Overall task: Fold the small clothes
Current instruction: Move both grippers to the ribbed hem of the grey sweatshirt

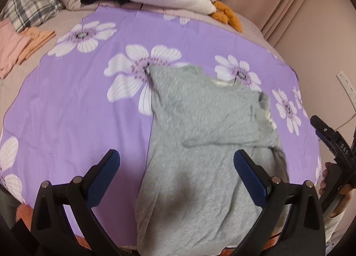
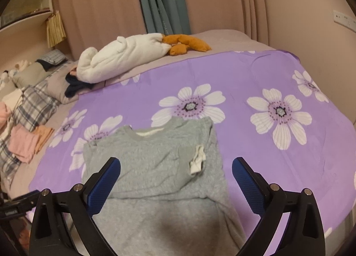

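On the purple floral sheet point(image 2: 244, 82) lies the grey shirt point(image 2: 155, 166), sleeves folded inward, collar away from the cameras; left gripper point(image 1: 176, 164) and right gripper point(image 2: 176, 172) hover above its lower part, jaws spread, grasping nothing

Grey knit shirt point(image 2: 155, 166) lies on the purple flowered sheet point(image 2: 255, 144) ahead of both grippers; white fleece bundle point(image 2: 124, 55) beyond, folded pink clothes point(image 2: 26, 142) far left

You've got open purple sheet point(image 2: 255, 158) both sides of the grey shirt point(image 2: 155, 166). Far edge blocked: white plush point(image 2: 124, 57), pillows point(image 1: 31, 8) & folded pile point(image 1: 20, 44) on left.
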